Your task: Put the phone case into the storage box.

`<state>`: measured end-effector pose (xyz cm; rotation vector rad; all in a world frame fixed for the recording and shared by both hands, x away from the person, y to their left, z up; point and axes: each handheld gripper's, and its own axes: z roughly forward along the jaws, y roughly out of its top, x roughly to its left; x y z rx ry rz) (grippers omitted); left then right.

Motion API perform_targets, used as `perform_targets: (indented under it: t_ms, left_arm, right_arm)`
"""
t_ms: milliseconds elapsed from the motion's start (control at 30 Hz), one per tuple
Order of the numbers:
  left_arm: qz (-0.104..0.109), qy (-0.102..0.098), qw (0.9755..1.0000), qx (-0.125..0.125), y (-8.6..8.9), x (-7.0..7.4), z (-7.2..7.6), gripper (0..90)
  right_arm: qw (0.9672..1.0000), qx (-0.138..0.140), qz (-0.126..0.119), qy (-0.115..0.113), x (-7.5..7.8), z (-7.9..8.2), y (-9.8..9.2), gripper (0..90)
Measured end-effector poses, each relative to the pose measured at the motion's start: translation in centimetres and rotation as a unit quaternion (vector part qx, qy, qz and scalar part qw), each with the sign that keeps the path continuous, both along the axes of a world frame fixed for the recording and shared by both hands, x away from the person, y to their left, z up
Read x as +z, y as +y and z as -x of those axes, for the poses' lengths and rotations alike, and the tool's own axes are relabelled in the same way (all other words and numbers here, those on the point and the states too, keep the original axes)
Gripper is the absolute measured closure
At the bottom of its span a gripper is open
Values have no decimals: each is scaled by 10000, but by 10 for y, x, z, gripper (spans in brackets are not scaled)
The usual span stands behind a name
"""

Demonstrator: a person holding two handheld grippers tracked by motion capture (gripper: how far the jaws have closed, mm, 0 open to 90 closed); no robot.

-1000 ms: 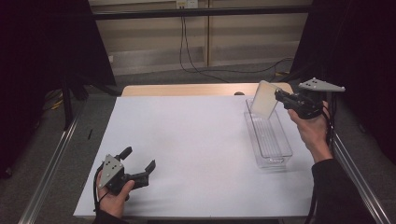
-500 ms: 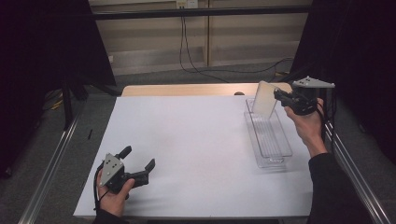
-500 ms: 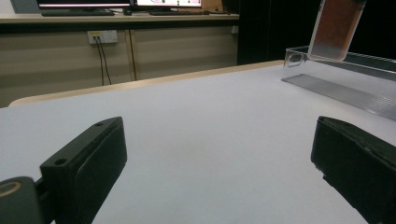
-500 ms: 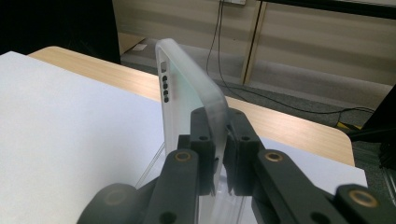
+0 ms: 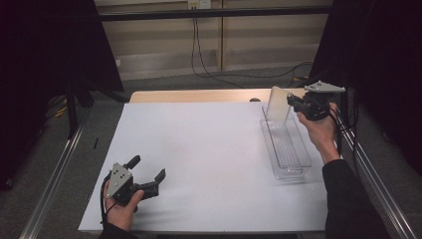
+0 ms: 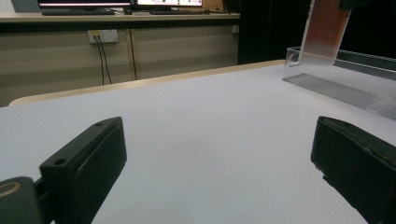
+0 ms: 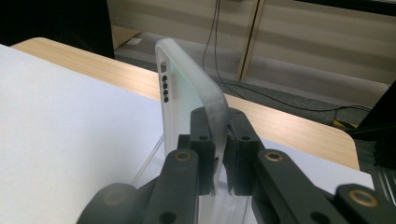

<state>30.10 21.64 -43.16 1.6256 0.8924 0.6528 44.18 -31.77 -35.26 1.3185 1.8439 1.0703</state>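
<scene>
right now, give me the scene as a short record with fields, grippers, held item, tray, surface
surface: white sheet laid over a wooden table
tray: clear plastic tray, long and narrow, on the sheet's right side
held item: translucent phone case, upright, over the tray's far end
right gripper: jaws shut on the phone case's edge
left gripper: jaws open with nothing between them, low over the sheet's near left corner
background: cables on the floor beyond the table
</scene>
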Motion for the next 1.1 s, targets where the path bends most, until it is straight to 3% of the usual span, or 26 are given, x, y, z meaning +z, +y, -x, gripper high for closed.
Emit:
perform_targets:
  t_ms: [200, 833, 1100]
  left_arm:
    - [82, 91, 9999, 42, 1, -1, -1, 35]
    - [-32, 66, 10000, -2, 1, -1, -1, 34]
    - [-13, 81, 10000, -17, 0, -2, -1, 35]
  right_arm:
    - [10000, -47, 16, 59, -5, -3, -1, 828]
    - [9994, -103, 194, 259, -22, -17, 6, 828]
    - [9993, -203, 199, 227, -25, -21, 6, 828]
